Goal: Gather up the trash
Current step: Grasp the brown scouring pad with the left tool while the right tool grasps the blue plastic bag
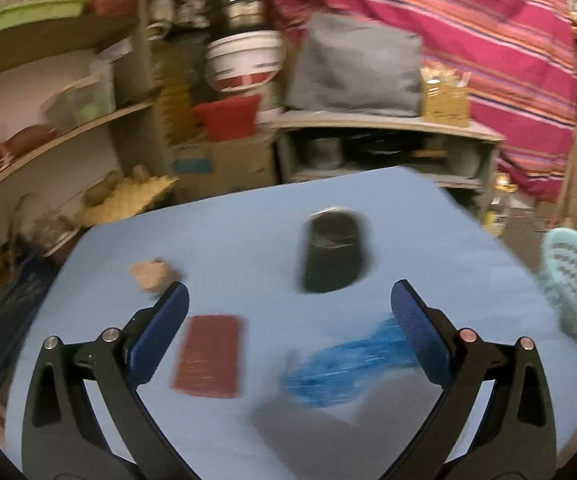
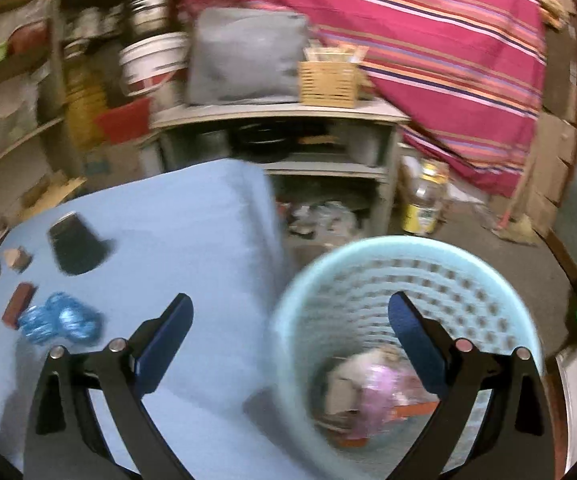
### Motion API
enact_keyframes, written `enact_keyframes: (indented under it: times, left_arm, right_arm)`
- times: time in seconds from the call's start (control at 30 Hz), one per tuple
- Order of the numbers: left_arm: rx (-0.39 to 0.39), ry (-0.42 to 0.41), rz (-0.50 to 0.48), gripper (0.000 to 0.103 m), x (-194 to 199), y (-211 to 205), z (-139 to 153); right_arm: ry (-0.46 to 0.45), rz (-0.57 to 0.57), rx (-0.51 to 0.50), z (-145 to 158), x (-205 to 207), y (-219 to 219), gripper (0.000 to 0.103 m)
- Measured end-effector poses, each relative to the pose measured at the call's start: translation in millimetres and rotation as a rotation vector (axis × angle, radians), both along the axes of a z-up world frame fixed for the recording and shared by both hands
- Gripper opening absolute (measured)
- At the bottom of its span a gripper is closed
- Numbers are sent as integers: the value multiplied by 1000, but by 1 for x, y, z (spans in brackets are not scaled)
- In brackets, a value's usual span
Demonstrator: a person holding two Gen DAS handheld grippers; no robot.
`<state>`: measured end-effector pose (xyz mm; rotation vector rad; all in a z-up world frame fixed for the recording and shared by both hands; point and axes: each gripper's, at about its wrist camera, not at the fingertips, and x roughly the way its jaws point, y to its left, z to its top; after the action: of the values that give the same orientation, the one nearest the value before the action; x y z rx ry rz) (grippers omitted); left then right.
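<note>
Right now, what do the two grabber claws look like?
Both look the same. The left gripper and the right gripper each have two black plastic arms that spread in a V, with round silver pins at the joints. Their fingertips wear dark blue, bumpy rubber pads. No cables or sleeves show.

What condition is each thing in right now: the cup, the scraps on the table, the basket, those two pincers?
Black cup: upright, on table.
Blue wrapper: crumpled, on table.
Red packet: lying flat.
Paper ball: crumpled.
Basket: upright, trash inside.
Left hand-held gripper: open, empty.
Right hand-held gripper: open, empty.
</note>
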<state>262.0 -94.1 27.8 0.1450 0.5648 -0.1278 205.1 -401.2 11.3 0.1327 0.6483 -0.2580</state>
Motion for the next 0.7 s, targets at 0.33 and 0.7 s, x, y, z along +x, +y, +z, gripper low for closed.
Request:
enact_keyframes:
  times: [0.33, 0.7]
  left_arm:
    - [-44, 71, 96, 98, 26, 78, -24]
    - [-66, 137, 90, 98, 34, 100, -40]
  right_arm:
    - [45, 212, -9, -14, 44, 114, 96]
    - [154, 253, -10, -45, 79, 165, 96]
